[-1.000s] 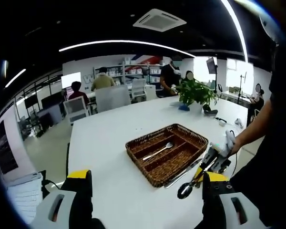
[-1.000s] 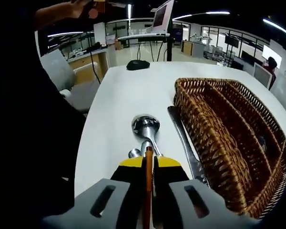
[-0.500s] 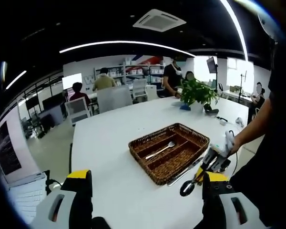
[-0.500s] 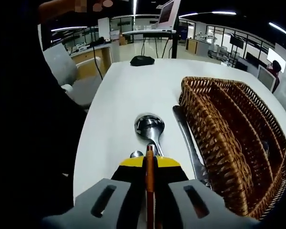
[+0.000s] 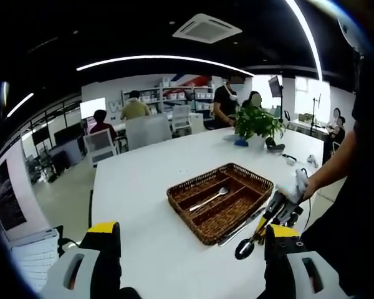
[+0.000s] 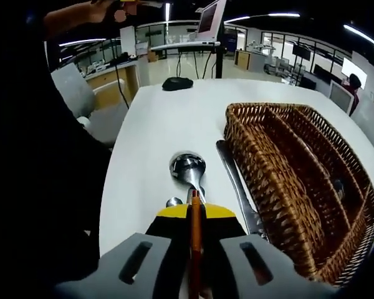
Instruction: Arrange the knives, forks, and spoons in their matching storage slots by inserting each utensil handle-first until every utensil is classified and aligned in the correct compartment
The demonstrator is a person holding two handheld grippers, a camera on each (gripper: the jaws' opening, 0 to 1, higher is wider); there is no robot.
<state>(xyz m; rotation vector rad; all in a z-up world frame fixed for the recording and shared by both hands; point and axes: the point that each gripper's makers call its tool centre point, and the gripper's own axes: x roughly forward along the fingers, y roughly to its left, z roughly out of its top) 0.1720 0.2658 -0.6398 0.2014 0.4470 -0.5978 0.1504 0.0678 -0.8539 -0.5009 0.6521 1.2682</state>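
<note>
In the left gripper view, the left gripper (image 5: 187, 265) hangs with fingers spread wide, empty. On the white surface (image 5: 149, 180), the wicker tray (image 5: 220, 200) holds a fork (image 5: 207, 199). The right gripper (image 6: 195, 215) pinches a spoon (image 6: 188, 169), with a knife (image 6: 237, 190) along the tray's edge.

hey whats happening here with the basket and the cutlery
A person is sorting cutlery into a wicker basket on a white table. The right gripper is shut on a spoon, bowl pointing forward, held beside the basket over the table. A knife lies on the table along the basket's near wall. In the left gripper view a fork lies in one compartment. The left gripper is open, holding nothing, back from the basket.
</note>
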